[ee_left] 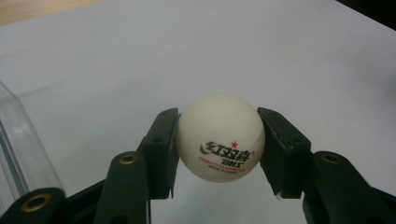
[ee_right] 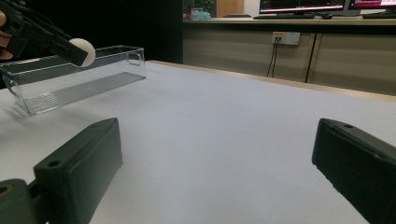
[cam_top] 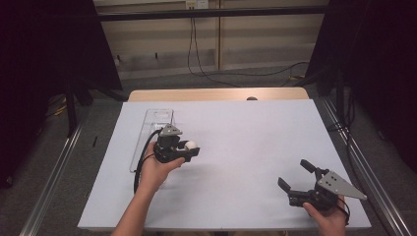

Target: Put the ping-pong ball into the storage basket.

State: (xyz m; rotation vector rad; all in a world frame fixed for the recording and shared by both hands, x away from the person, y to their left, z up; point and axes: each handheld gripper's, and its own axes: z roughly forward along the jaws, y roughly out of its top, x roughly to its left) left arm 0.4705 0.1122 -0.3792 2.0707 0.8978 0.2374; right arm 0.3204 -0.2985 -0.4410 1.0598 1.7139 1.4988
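Note:
A white ping-pong ball with red and black print sits pinched between the two black jaws of my left gripper. From above, that left gripper is held over the left part of the table with the ball at its tip, just right of a clear plastic box. Near the front right corner my right gripper rests with its jaws wide apart and nothing between them. Its own camera looks across the sheet to the ball and the clear box far off.
A pale blue sheet covers the table, with a wooden edge at the far side. Dark stands and rails flank both sides. Cables hang down the back wall.

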